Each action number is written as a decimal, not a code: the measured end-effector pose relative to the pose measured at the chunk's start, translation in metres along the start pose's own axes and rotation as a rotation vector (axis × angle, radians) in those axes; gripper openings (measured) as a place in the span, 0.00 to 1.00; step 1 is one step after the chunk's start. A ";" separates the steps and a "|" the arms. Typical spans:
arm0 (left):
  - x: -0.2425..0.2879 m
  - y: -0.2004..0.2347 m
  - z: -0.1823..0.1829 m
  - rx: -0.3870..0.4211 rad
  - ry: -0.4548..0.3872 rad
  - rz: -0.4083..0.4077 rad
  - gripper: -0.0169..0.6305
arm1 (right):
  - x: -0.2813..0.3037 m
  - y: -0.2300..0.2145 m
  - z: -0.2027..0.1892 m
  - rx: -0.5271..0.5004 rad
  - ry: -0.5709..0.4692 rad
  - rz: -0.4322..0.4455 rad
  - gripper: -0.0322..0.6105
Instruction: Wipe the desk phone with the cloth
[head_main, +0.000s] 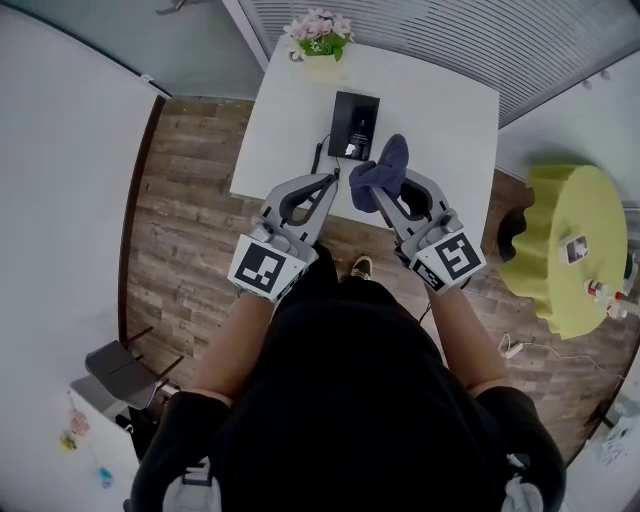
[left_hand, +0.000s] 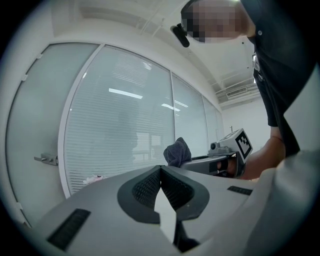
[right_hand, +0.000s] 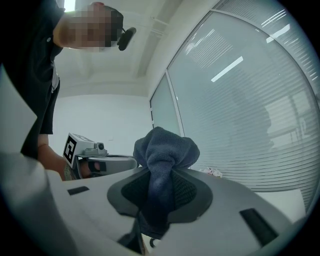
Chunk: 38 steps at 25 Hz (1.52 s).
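The black desk phone (head_main: 355, 124) lies on the white table (head_main: 440, 110), its cord (head_main: 319, 152) trailing toward the near edge. My right gripper (head_main: 377, 186) is shut on a dark blue cloth (head_main: 383, 170), which bunches above the jaws (right_hand: 165, 147) and hangs below them. It hovers over the table's near edge, just short of the phone. My left gripper (head_main: 327, 181) is beside it on the left, shut with nothing between its pads (left_hand: 147, 187). The cloth (left_hand: 177, 152) and right gripper (left_hand: 227, 156) also show in the left gripper view.
A pot of pink flowers (head_main: 318, 38) stands at the table's far edge behind the phone. A yellow-green round table (head_main: 560, 235) with small items is to the right. Grey furniture (head_main: 120, 372) sits at lower left on the wooden floor. Glass walls with blinds (right_hand: 250, 110) lie beyond.
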<state>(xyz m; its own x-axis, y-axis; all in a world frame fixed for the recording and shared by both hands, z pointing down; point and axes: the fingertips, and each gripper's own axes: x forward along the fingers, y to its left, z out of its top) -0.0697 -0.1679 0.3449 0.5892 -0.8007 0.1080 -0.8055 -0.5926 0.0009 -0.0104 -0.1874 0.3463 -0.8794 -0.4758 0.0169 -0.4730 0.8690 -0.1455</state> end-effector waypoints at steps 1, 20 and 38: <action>0.005 0.007 0.000 -0.004 -0.003 -0.009 0.04 | 0.005 -0.004 -0.001 0.001 0.002 -0.013 0.21; 0.068 0.118 -0.025 -0.013 0.013 -0.286 0.04 | 0.097 -0.069 -0.020 0.038 0.032 -0.327 0.21; 0.133 0.167 -0.081 -0.053 0.036 -0.240 0.04 | 0.139 -0.153 -0.074 0.019 0.167 -0.449 0.21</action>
<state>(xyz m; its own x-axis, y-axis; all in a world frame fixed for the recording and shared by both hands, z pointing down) -0.1308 -0.3665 0.4402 0.7623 -0.6333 0.1339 -0.6454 -0.7594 0.0825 -0.0644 -0.3765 0.4445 -0.5859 -0.7737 0.2411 -0.8083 0.5792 -0.1056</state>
